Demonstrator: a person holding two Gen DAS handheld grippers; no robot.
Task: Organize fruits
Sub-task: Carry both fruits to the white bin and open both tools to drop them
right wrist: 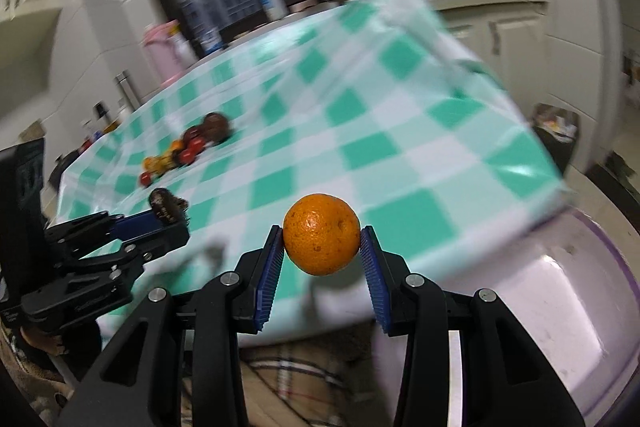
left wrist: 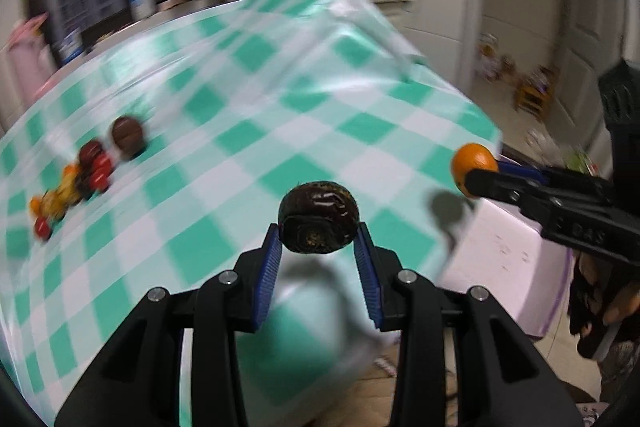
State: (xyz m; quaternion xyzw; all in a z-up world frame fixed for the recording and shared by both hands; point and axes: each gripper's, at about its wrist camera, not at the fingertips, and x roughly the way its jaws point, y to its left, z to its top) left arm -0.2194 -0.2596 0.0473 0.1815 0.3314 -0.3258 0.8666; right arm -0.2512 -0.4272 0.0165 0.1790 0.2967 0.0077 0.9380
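Orange mandarin (right wrist: 322, 239) clamped in right gripper (right wrist: 322, 247); one dark fruit (left wrist: 319, 223) in left gripper (left wrist: 319, 247) (both loaded)

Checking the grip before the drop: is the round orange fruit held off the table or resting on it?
Held off it: the right gripper clamps the round orange fruit between blue pads.

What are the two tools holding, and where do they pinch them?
The left tool pinches a dark brown fruit by its two sides. The right tool pinches an orange by its sides.
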